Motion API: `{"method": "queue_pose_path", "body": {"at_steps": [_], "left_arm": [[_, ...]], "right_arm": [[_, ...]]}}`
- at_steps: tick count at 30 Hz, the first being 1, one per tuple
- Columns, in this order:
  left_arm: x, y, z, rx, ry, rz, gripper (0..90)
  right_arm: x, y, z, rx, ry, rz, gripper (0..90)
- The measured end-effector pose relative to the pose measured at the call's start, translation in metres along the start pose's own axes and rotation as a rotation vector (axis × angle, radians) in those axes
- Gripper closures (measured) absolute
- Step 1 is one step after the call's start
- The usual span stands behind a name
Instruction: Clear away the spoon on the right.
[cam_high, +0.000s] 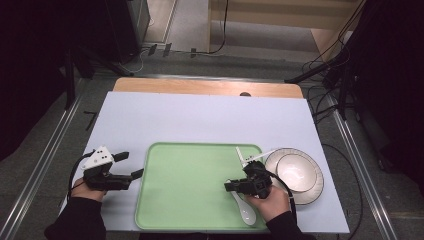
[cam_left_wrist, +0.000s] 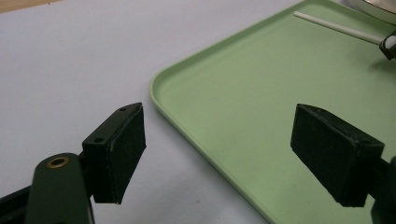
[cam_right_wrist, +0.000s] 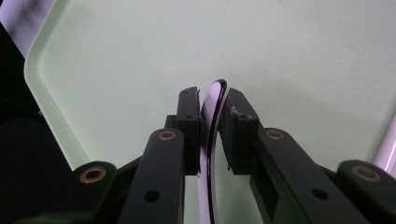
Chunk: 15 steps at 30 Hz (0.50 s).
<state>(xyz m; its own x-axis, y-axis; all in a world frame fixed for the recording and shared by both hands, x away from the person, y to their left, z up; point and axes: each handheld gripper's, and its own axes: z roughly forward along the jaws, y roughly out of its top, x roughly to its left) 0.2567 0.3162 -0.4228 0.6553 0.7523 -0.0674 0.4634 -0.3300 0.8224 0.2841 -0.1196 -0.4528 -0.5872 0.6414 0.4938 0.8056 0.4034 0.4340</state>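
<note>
Spoon (cam_high: 243, 207) handle between right gripper (cam_right_wrist: 211, 114) pads on green tray (cam_high: 190, 220), left gripper (cam_left_wrist: 217, 154) wide apart

Overhead forward-down view, two close finger-level views, shared green tray (cam_high: 200, 200)

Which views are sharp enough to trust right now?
High view: evenly lit, sharp, dark at the side edges. Left gripper view: crisp on the pale green plastic tray. Right gripper view: white ceramic spoon between the jaws reads dark and blurred, too close.
</note>
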Motion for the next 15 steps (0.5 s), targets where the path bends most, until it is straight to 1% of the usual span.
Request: {"method": "queue_pose_path", "body": {"at_steps": [5,7,8,12,15], "left_arm": [[0.0001,0.0,0.0,0.0,-0.001,0.002,18.1],[0.0001,0.0,0.0001,0.001,0.0,0.003,18.0],[0.0001,0.0001,0.0,0.001,0.0,0.002,18.0],[0.0001,0.0,0.0001,0.0,-0.001,0.0,18.0],[0.0002,0.0,0.0,0.0,-0.001,0.001,18.0]], "right_arm": [[-0.0021,0.0003,0.0019,0.012,-0.004,0.008,77.9],[-0.0024,0.0006,0.0026,0.018,-0.008,0.003,77.3],[-0.0031,0.0005,0.0033,0.016,-0.013,-0.008,77.1],[-0.0054,0.0005,0.0057,0.024,-0.024,-0.001,76.3],[-0.007,0.0002,0.0074,0.031,-0.035,-0.006,74.9]]}}
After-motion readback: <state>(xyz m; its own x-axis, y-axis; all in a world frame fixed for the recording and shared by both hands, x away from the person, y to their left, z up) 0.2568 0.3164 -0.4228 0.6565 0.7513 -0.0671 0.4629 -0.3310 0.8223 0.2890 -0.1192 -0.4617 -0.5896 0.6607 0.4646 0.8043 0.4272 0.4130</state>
